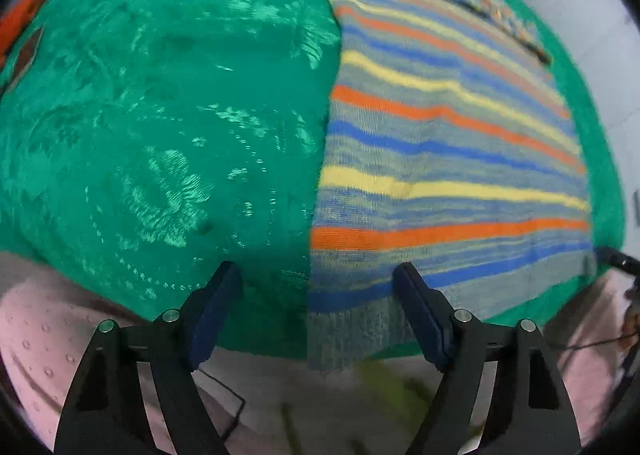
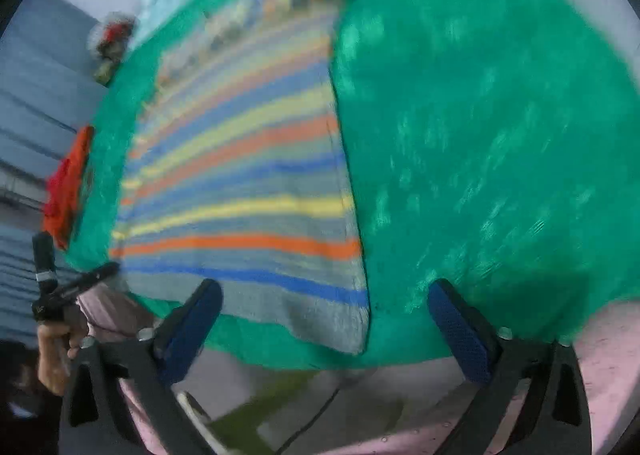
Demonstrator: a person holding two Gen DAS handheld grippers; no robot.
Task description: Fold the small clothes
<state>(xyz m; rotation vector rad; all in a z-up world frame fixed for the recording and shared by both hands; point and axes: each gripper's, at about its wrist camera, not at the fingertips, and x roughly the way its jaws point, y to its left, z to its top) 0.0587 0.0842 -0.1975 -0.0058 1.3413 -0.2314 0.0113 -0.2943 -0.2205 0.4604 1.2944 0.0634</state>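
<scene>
A striped knit garment [image 1: 440, 143] in grey, blue, orange and yellow lies flat on a green cloth [image 1: 160, 103]. Its near hem hangs slightly over the table's front edge. My left gripper [image 1: 318, 275] is open, straddling the garment's near left corner just above the hem. In the right wrist view the garment [image 2: 240, 183] lies left of centre. My right gripper [image 2: 324, 291] is open, with the garment's near right corner between its fingers. The left gripper [image 2: 92, 275] shows at the far left of that view, held by a hand.
The green cloth [image 2: 480, 135] covers the table, with pink cloth [image 1: 52, 335] below its front edge. A red item [image 2: 66, 183] lies at the table's left edge, also seen in the left wrist view [image 1: 20, 19]. A cable [image 1: 228, 407] hangs below.
</scene>
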